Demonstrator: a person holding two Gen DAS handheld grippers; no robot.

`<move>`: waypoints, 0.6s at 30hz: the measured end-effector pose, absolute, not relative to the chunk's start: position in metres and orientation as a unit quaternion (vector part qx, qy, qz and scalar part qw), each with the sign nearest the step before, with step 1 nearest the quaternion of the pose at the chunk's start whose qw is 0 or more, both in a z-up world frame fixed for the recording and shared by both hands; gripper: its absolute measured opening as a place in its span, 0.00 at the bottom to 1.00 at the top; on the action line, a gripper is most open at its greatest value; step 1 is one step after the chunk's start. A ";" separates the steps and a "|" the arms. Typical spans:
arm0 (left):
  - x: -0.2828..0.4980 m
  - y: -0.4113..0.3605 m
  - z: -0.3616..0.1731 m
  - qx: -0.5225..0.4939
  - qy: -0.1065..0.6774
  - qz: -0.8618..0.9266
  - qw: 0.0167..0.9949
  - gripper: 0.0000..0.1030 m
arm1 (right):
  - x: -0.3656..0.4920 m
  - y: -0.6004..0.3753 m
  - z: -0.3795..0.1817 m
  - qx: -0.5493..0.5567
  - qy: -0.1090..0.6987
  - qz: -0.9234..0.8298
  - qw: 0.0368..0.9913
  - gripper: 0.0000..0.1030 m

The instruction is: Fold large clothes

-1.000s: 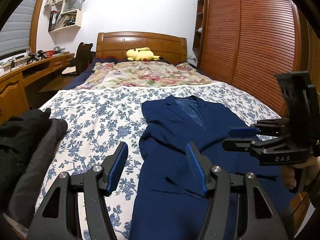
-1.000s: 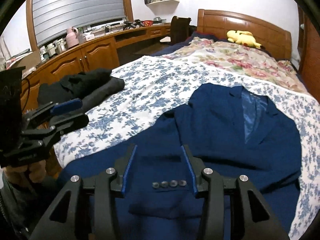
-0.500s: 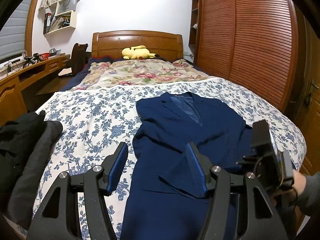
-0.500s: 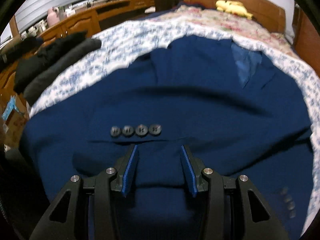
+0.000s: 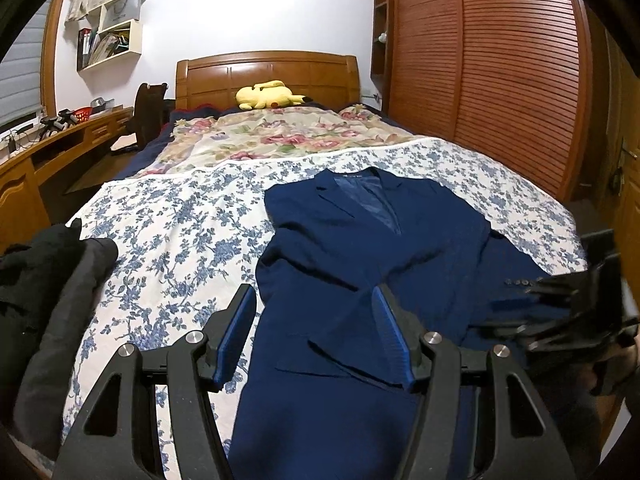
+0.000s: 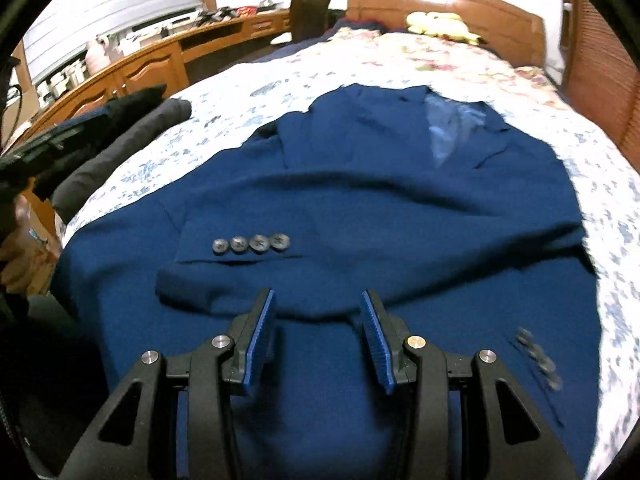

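Right gripper (image 6: 318, 336) has dropped a lot since a second ago and now sits low over the jacket (image 6: 360, 208), right at the folded-over sleeve cuff below the four buttons (image 6: 251, 244). Left gripper (image 5: 316, 336) barely shifted, hanging over the jacket's left edge.

Both have their jaws apart with nothing between the pads, so no grip on anything yet.

Jacket's lying face up on the bed (image 5: 168, 240), collar toward the headboard, one sleeve crossed over the front. Hem end is blurry in the right view, so I can't swear the fabric there is flat.

Handling-wise it looks like a lined suit jacket: soft but with some body, heavier than a shirt, and the lining probably slides. I'd pinch at the cuff edge or the shoulder seam, not mid-panel, or it'll just bunch up.

Black clothes (image 5: 48, 280) piled off to the left.
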State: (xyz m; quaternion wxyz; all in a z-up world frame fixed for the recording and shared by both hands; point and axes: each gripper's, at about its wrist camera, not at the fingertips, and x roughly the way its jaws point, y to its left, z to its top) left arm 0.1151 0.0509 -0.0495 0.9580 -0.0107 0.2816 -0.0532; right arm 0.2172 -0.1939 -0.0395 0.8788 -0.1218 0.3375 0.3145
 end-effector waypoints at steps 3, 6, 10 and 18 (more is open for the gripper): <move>0.110 0.046 -0.053 -0.008 0.288 -0.058 0.956 0.59 | 0.205 -0.220 -0.036 -0.118 0.332 0.293 0.889 0.44; 0.102 0.040 -0.055 -0.005 0.293 -0.057 0.955 0.59 | 0.194 -0.250 -0.032 -0.112 0.325 0.268 0.900 0.44; 0.090 0.032 -0.053 -0.019 0.297 -0.080 0.951 0.59 | 0.181 -0.290 -0.032 -0.095 0.326 0.237 0.910 0.44; 0.065 0.024 -0.069 -0.030 0.320 -0.087 0.943 0.59 | 0.161 -0.352 -0.040 -0.076 0.329 0.179 0.924 0.45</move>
